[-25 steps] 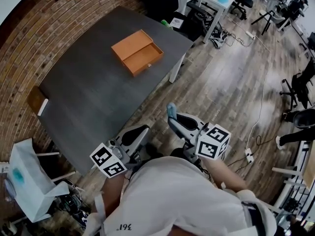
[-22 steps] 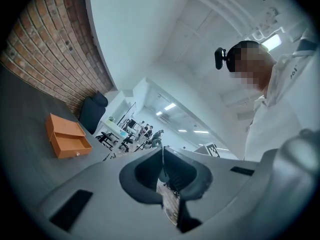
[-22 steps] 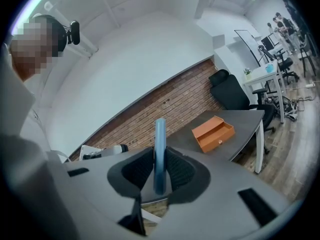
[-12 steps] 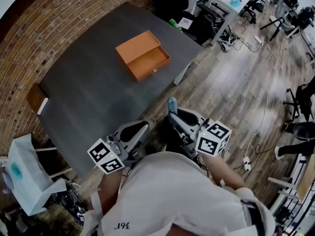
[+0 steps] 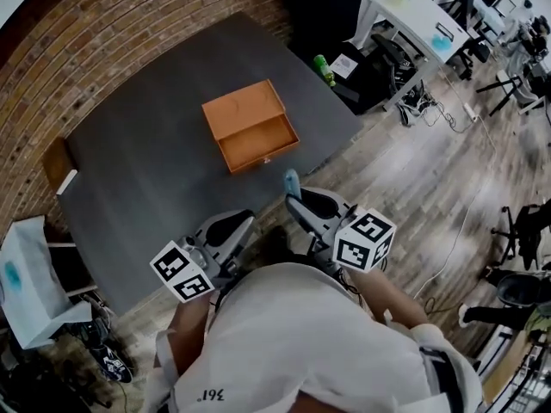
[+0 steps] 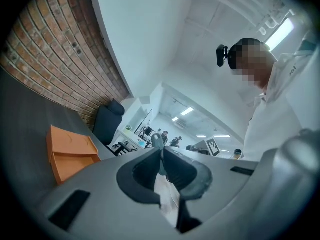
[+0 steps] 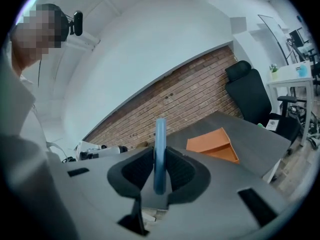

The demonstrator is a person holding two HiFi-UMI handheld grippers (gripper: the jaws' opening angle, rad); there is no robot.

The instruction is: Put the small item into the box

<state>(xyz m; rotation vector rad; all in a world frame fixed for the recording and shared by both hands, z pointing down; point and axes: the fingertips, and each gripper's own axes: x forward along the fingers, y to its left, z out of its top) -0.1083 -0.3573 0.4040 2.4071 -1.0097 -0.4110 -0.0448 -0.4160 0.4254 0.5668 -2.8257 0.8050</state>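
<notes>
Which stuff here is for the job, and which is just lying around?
For the job: the small blue item, held in the right hand-held gripper; the open orange box.

Just lying about: green bottle; black chair; white desk.

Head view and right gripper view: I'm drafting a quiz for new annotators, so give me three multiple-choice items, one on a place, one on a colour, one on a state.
1. Where does the orange box stand?
A. on the dark table
B. on a red stool
C. on a window sill

2. What colour is the small item between the right gripper's jaws?
A. red
B. blue
C. yellow

3. How is the box?
A. taped shut
B. upside down
C. open

Answers: 1 A, it sits on the dark top. 2 B, the thin piece clamped there is blue. 3 C, its lid lies folded back and the inside shows.
</notes>
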